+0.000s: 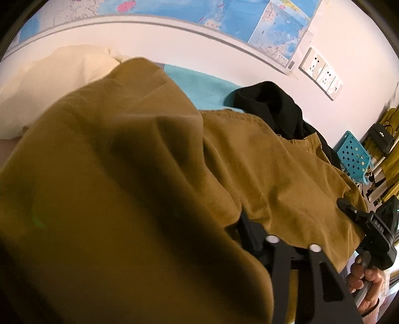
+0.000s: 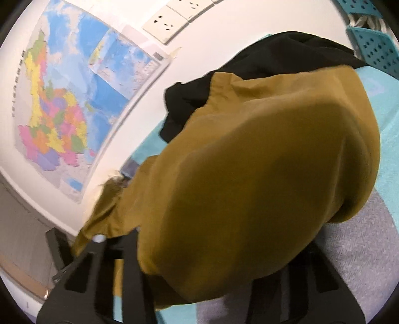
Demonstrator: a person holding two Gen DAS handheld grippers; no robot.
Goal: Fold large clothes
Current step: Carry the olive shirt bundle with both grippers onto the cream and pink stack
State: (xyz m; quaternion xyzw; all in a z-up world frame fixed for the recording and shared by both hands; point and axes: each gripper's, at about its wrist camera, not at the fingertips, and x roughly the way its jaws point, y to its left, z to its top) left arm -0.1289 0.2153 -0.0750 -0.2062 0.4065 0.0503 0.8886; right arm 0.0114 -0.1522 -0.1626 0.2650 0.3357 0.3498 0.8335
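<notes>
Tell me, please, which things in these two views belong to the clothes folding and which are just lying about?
Part of the job:
- mustard-yellow cloth garment
- left gripper
- right gripper

Just lying about:
- black crumpled garment
- cream pillow
- turquoise perforated plastic basket
- colourful wall map
- white wall sockets
- turquoise bed cover

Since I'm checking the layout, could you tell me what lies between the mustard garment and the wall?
The black garment lies between the mustard garment and the wall, seen in the right wrist view.
</notes>
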